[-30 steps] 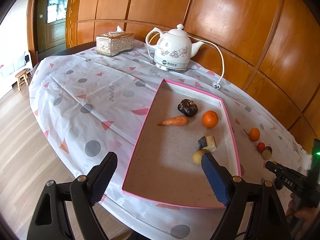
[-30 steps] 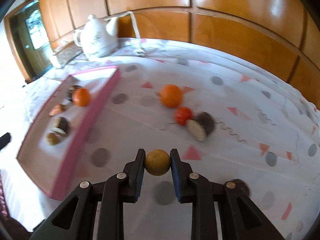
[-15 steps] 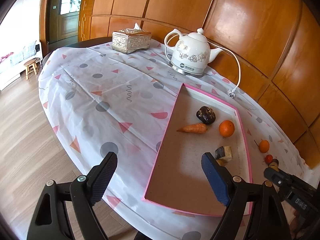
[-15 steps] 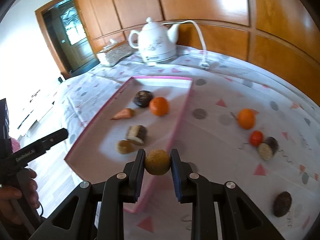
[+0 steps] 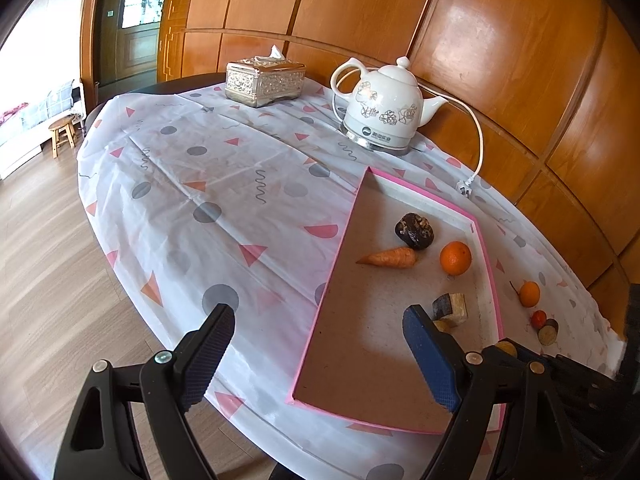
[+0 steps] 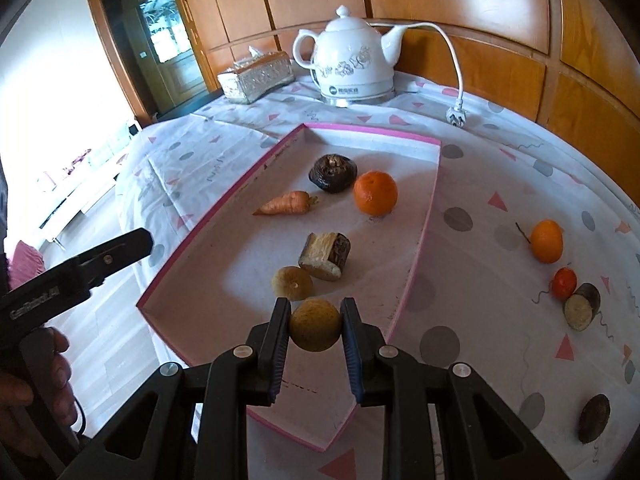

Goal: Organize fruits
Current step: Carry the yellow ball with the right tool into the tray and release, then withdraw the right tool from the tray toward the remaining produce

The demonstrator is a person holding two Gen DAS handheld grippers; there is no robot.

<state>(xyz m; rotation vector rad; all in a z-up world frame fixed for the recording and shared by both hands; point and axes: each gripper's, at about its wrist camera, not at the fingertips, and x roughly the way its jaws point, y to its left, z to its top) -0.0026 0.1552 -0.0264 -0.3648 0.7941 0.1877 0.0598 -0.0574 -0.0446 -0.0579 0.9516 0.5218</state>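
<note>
Across the round table (image 5: pixel 120 184) lies a white cloth (image 5: pixel 224 184) printed with pink triangles and grey dots, backed by wood panelling. On it sits a shallow pink-edged tray (image 6: pixel 416 264), the largest item. Behind the tray: a white floral kettle (image 6: pixel 352 64) on its base with the cord trailing to a loose plug, and a silver tissue box (image 6: pixel 256 76) to its left.

Inside the tray, larger first: an orange (image 6: pixel 375 193), a dark wrinkled fruit (image 6: pixel 333 173) touching distance from it (contact unclear), a carrot (image 6: pixel 286 204) lying on its side, a cut brown chunk (image 6: pixel 325 255), and a small tan round fruit (image 6: pixel 292 283) just beside that chunk.

Outside the tray, on the cloth to its right: a small orange (image 6: pixel 546 241), a little red fruit (image 6: pixel 564 282) next to a halved dark fruit (image 6: pixel 582 306), and a dark oval fruit (image 6: pixel 595 418) nearer me.

My right gripper (image 6: pixel 315 326) pinches a yellowish round fruit (image 6: pixel 315 324) between its blue pads, held above the tray's near end.

My left gripper (image 5: pixel 320 356) hangs with its jaws spread wide and nothing between them, over the table's near edge and the tray's near corner; my hand (image 6: pixel 24 380) wraps its handle.
</note>
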